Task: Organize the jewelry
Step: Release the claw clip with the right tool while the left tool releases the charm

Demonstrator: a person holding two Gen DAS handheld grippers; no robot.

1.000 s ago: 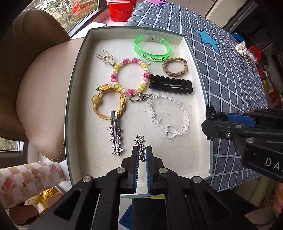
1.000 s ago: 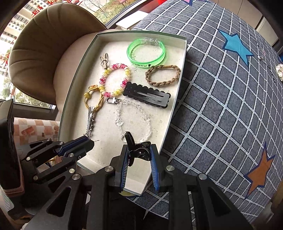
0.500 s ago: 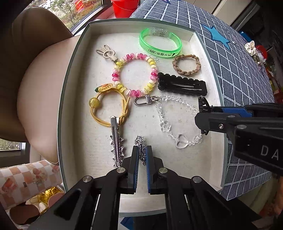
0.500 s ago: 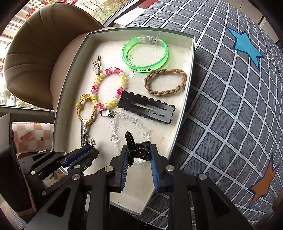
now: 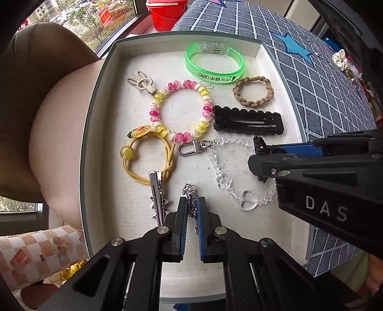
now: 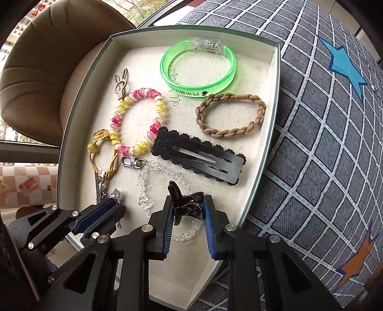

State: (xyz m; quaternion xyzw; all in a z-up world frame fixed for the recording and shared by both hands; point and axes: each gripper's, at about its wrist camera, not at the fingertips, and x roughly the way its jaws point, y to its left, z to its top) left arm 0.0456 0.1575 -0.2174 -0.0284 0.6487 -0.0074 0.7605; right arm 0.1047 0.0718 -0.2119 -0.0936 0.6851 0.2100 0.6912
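A white-lined tray [image 5: 85, 143] holds a green bangle [image 5: 214, 63], a beige braided hair tie [image 5: 252, 91], a pink-and-yellow spiral bracelet [image 5: 180, 110], a black snap clip [image 5: 247, 122], a crystal bead chain [image 5: 223, 179], a yellow cord tie [image 5: 146, 158], a silver star clip [image 5: 156, 191] and a bunny clip [image 5: 141, 82]. My left gripper [image 5: 191, 203] points down at the tray's near end, shut on a thin silver chain [image 5: 189, 190]. My right gripper [image 6: 188, 203] is shut on a small black claw clip [image 6: 185, 203], low over the crystal chain [image 6: 143, 189].
The tray sits at the edge of a table with a blue-grey checked cloth [image 6: 323, 143] bearing star patches [image 6: 344, 69]. A tan chair [image 6: 47, 59] stands left of the tray. A red bucket [image 5: 166, 12] is beyond it. More accessories [image 5: 344, 62] lie far right.
My right gripper has come down and in over the tray's near right part with the claw clip still in it. The left gripper holds the chain in about the same place.
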